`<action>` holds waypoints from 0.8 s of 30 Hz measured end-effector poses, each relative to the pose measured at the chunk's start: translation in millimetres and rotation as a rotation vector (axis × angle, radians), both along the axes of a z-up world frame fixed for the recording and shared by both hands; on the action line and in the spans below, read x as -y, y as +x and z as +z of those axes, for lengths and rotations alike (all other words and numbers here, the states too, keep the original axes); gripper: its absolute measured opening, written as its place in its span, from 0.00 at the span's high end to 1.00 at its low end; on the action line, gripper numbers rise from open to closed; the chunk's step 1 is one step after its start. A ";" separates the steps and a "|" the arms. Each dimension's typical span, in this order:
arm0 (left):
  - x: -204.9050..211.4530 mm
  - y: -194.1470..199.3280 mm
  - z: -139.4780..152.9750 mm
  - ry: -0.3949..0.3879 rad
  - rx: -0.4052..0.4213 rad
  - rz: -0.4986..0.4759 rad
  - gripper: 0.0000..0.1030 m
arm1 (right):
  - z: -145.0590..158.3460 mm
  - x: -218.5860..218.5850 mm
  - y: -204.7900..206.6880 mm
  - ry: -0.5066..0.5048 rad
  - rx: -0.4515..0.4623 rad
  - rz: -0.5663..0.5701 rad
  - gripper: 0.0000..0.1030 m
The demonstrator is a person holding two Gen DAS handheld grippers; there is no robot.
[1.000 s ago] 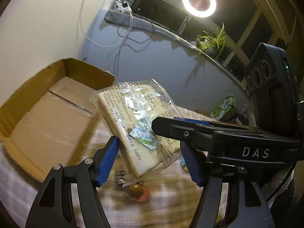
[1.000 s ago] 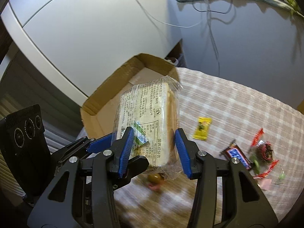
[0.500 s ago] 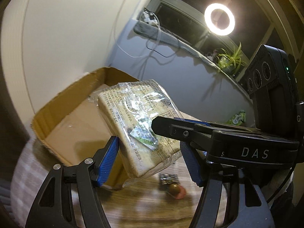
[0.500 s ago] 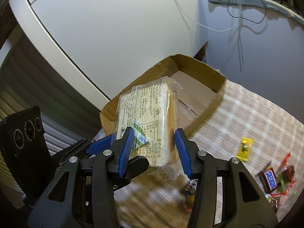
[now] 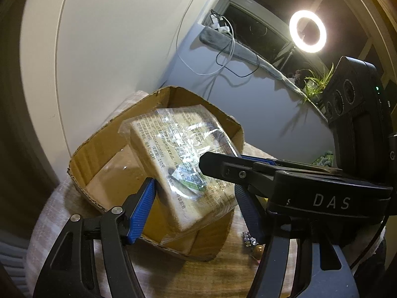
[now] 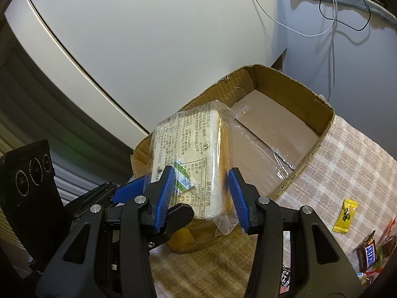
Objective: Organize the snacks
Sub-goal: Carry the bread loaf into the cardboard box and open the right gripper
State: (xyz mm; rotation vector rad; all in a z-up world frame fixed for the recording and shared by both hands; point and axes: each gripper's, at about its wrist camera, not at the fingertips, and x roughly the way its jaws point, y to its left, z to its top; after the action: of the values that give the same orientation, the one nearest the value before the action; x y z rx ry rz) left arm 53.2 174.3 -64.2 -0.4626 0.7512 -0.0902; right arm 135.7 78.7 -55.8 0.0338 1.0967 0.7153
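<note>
A clear-wrapped pack of sliced bread (image 5: 178,164) is held in the air between both grippers. My left gripper (image 5: 196,206) is shut on its lower end, and the right gripper's black finger crosses in front of it. In the right wrist view my right gripper (image 6: 201,198) is shut on the same bread pack (image 6: 196,159). The pack hangs over the near corner of an open cardboard box (image 6: 278,136), which also shows in the left wrist view (image 5: 104,164). The box's visible floor is bare.
The box stands on a checked tablecloth (image 6: 347,164) next to a white wall. Loose snacks lie to the right: a yellow candy (image 6: 346,214), a Snickers bar (image 6: 367,253) and red wrappers at the frame edge. A small candy (image 5: 258,249) lies by the box.
Both grippers have carried the bread pack toward the box; the box now sits closer and more central, directly under the pack. The loose snacks have slid to the right edge.
</note>
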 end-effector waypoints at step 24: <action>31.6 -32.9 19.5 0.106 0.094 -0.031 0.39 | 41.2 129.3 -38.6 -0.017 0.207 -0.257 0.39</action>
State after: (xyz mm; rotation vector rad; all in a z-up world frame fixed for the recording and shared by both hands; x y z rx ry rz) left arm 20.3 142.7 -44.7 -0.3433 0.6677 -0.1000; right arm 97.1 -50.6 -14.6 0.0831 0.8803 0.4668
